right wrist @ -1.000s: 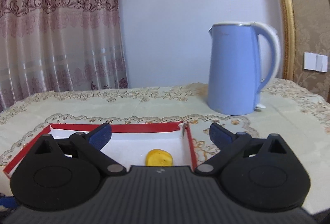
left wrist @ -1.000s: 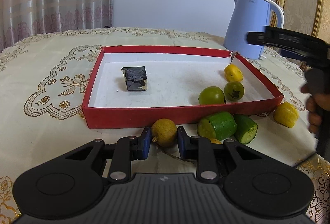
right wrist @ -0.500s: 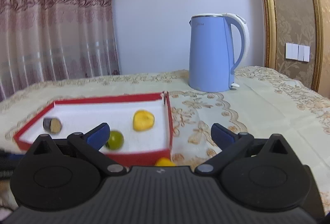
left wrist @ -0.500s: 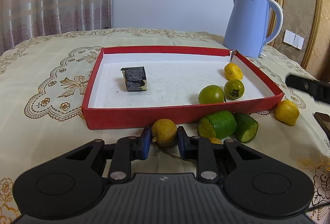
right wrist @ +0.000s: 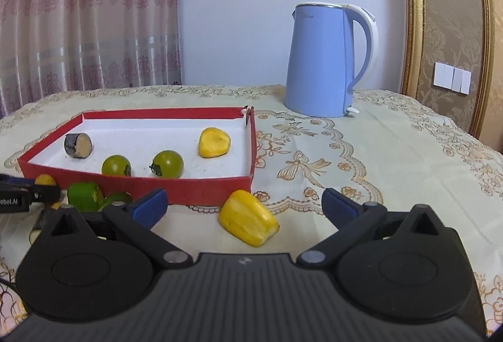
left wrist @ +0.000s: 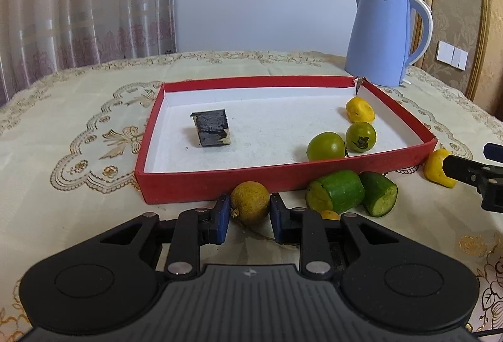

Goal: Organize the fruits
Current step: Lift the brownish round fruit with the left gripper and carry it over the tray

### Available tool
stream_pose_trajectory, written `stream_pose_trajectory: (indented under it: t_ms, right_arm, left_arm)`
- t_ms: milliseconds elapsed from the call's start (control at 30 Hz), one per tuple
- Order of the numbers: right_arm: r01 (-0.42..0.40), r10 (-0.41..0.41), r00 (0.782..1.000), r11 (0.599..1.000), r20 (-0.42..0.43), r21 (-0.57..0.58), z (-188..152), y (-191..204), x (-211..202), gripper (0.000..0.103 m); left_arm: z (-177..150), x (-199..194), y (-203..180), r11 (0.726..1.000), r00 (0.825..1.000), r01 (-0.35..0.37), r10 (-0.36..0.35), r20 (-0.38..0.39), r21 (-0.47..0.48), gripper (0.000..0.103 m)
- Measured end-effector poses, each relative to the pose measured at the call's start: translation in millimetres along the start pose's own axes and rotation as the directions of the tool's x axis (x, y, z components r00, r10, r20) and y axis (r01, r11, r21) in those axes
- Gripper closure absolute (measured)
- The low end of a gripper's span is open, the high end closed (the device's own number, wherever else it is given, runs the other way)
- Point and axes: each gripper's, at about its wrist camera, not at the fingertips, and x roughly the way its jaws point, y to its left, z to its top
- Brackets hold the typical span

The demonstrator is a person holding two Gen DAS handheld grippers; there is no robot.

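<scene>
My left gripper (left wrist: 250, 211) is shut on a round yellow-brown fruit (left wrist: 250, 204) resting on the tablecloth just in front of the red tray (left wrist: 220, 184). My right gripper (right wrist: 244, 206) is open wide. A yellow fruit piece (right wrist: 248, 217) lies on the cloth between its blue fingertips, untouched, beside the tray's near right corner (right wrist: 220, 189). Inside the tray lie two green round fruits (left wrist: 325, 147) (left wrist: 361, 136), a yellow piece (left wrist: 359, 110) and a dark block (left wrist: 211, 131). Two green cut pieces (left wrist: 338, 192) (left wrist: 378, 194) lie outside against the front wall.
A blue kettle (left wrist: 383, 36) stands behind the tray's far right corner. The embroidered tablecloth (right wrist: 393, 153) stretches bare to the right of the tray. Curtains and a wall close off the back. A small yellow bit (left wrist: 330, 214) peeks out by my left gripper's right finger.
My right gripper has drawn back from above the tray and sunk, now straddling the yellow piece outside it. The left gripper has kept still with its fruit.
</scene>
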Motion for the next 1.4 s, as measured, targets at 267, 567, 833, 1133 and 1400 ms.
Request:
stream_pose_trajectory:
  t_ms: [267, 567, 833, 1133, 1400]
  right_arm:
    - [-0.007, 0.007, 1.000, 1.000, -0.011, 0.006, 0, -1, 2, 0.000]
    - [-0.004, 0.003, 0.999, 0.999, -0.032, -0.037, 4, 5, 9, 0.000]
    - [-0.010, 0.009, 0.999, 1.000, -0.044, -0.024, 9, 2, 17, 0.000]
    - [-0.039, 0.038, 0.996, 0.999, -0.085, -0.008, 8, -2, 25, 0.001]
    - [-0.045, 0.045, 0.995, 0.999, -0.093, 0.004, 8, -3, 26, 0.001]
  left_arm:
    - [9, -13, 0, 1.000, 1.000, -0.006, 0.006, 0.028, 0.012, 0.077]
    - [23, -9, -6, 0.998, 0.998, -0.044, 0.042, 0.039, 0.043, 0.077]
    - [45, 7, -17, 0.992, 0.994, -0.096, 0.092, 0.051, 0.080, 0.077]
    - [70, 40, -26, 0.985, 0.991, -0.133, 0.131, 0.024, 0.108, 0.077]
    - [90, 68, -33, 0.983, 0.990, -0.138, 0.141, -0.013, 0.121, 0.077]
